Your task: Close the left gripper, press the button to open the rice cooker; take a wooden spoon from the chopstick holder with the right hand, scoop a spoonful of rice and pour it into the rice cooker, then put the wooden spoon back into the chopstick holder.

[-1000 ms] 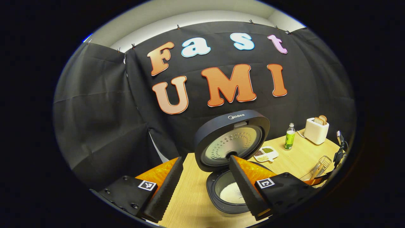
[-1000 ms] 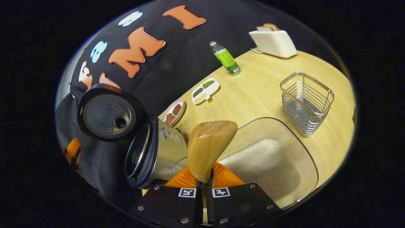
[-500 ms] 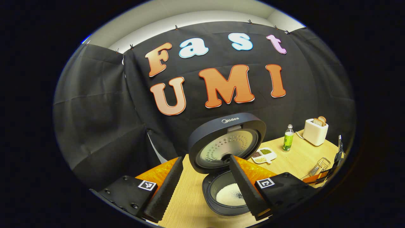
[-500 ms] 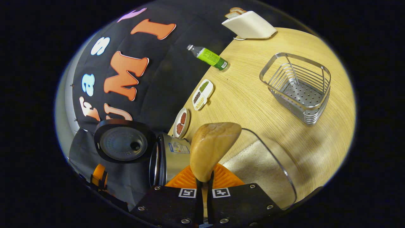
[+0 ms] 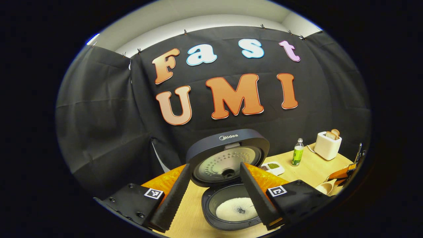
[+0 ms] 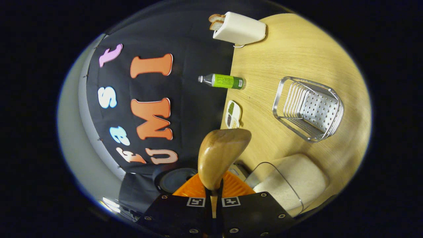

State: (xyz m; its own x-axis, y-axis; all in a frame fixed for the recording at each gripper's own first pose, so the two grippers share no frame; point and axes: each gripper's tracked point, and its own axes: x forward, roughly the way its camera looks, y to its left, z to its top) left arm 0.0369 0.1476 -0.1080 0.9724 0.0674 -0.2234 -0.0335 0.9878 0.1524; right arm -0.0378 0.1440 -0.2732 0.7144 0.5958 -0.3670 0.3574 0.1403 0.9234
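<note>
On the wooden table (image 6: 297,49), the rice cooker (image 5: 228,201) is seen open with rice inside. The left gripper (image 5: 211,195) is spread; the wooden spoon (image 6: 219,155) is pinched by the right gripper (image 6: 213,195), left of the wire chopstick holder (image 6: 309,112).

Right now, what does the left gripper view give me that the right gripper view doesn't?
Left gripper view: the open left gripper and the rice cooker with its lid up and rice in the pot. Right gripper view: the right gripper shut on the wooden spoon, the empty wire holder, the clear rice box. Both: bottle, toaster, bean dish.
</note>
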